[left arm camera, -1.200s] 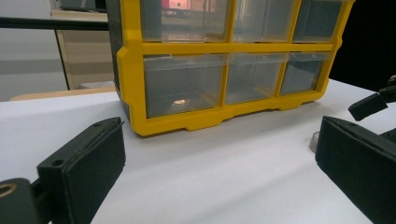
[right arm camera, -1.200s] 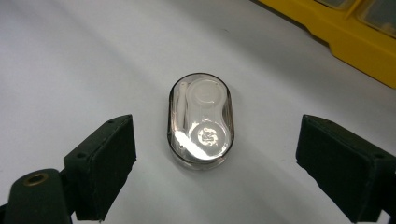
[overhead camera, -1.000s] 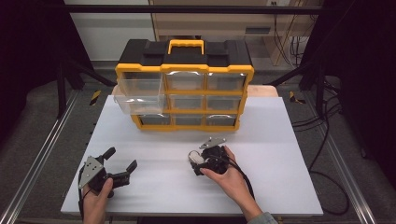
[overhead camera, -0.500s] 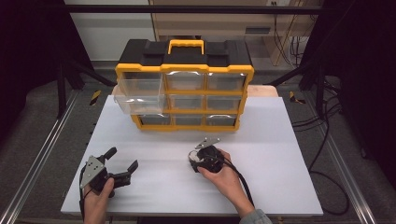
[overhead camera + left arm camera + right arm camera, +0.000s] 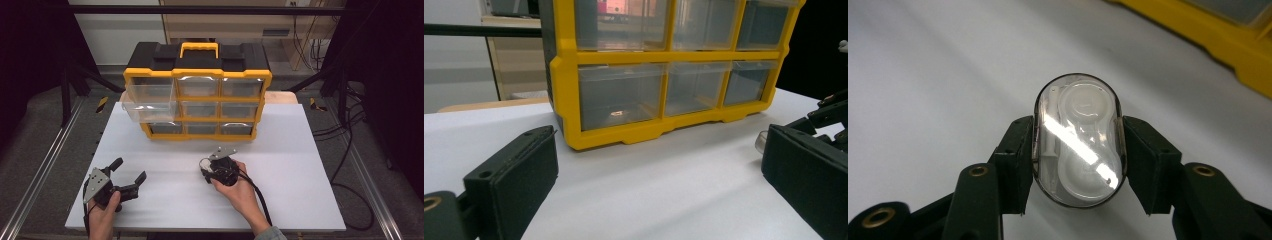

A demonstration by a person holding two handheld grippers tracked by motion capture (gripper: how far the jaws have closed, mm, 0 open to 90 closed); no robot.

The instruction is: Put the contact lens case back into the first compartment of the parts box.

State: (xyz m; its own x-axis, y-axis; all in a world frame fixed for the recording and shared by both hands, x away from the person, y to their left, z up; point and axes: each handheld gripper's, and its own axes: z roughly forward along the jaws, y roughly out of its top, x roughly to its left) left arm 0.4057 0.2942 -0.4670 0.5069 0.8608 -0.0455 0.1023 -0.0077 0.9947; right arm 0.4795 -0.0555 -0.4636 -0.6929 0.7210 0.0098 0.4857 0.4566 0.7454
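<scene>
Item 1: clear case (image 5: 1078,140), a small oval see-through container with white round fittings inside. It lies on the white table (image 5: 300,200), out from the middle of the near edge and in front of the drawer cabinet (image 5: 197,90). Its long axis runs along the line of the right gripper (image 5: 206,168), and the two pads press its long flanks, so the grip crosses the short width.

Item 2: right gripper. The jaws have just been closing and now clamp the clear case between them. This hand is on the case.

Item 3: left gripper (image 5: 129,175), near the table's near left corner, well apart from the case. Its jaws stand wide with nothing between them.

Item 4: drawer cabinet, yellow frame, black top, clear drawers, across the far edge. The upper left drawer (image 5: 149,102) stands pulled out towards the near side.

Judgement: the open drawer lies ahead and left of the held case; the likely carry runs that way.
</scene>
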